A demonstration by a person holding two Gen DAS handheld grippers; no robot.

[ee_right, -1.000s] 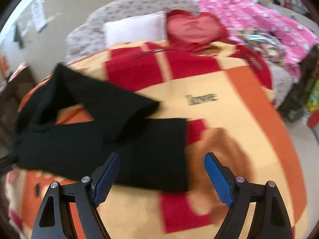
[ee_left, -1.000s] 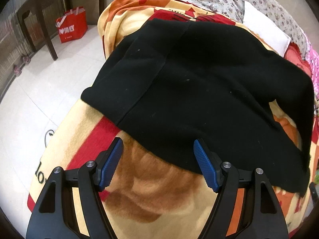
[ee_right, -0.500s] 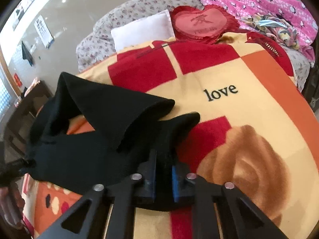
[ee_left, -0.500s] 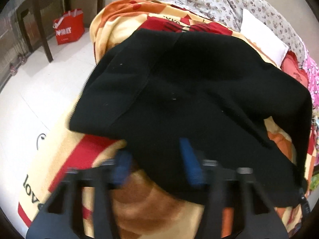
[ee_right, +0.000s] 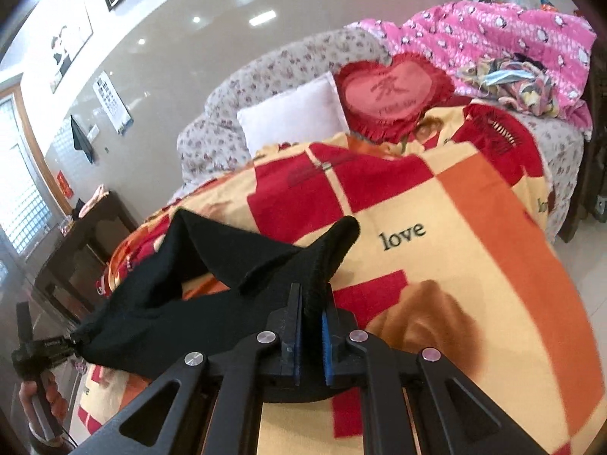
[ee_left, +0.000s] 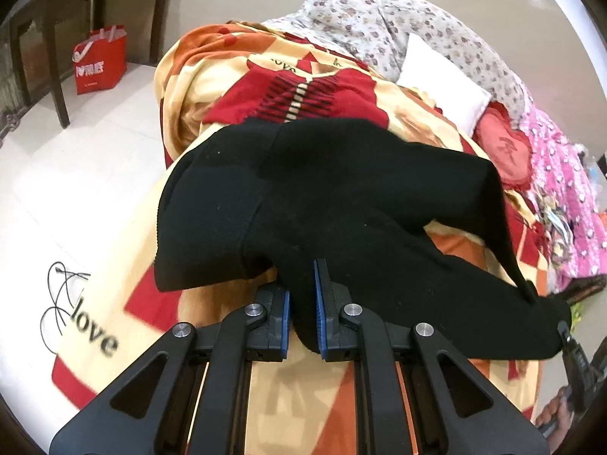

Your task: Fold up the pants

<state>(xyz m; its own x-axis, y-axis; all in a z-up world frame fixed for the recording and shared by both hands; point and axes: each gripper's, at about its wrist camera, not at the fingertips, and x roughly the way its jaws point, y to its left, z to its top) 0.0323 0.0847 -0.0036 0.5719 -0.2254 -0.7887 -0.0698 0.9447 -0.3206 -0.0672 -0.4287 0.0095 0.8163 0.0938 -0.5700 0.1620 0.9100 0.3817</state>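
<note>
The black pants [ee_left: 341, 197] lie on a bed covered by a red, orange and cream blanket [ee_left: 227, 76]. My left gripper [ee_left: 302, 303] is shut on the near edge of the pants at the waist end and lifts that edge off the blanket. My right gripper [ee_right: 311, 318] is shut on the cuff end of the pants [ee_right: 235, 265], which rises in a peak above its jaws. The pants hang stretched between both grippers. The other gripper shows at the far edge of each view.
A white pillow [ee_left: 440, 76], a red heart cushion [ee_right: 390, 94] and a pink quilt [ee_right: 493, 41] lie at the bed's head. A dark wooden table [ee_left: 57, 26] and a red bag [ee_left: 100, 58] stand on the white floor beside the bed.
Both grippers were open above the pants a second ago. They closed on the cloth and have lifted its edges off the blanket.
</note>
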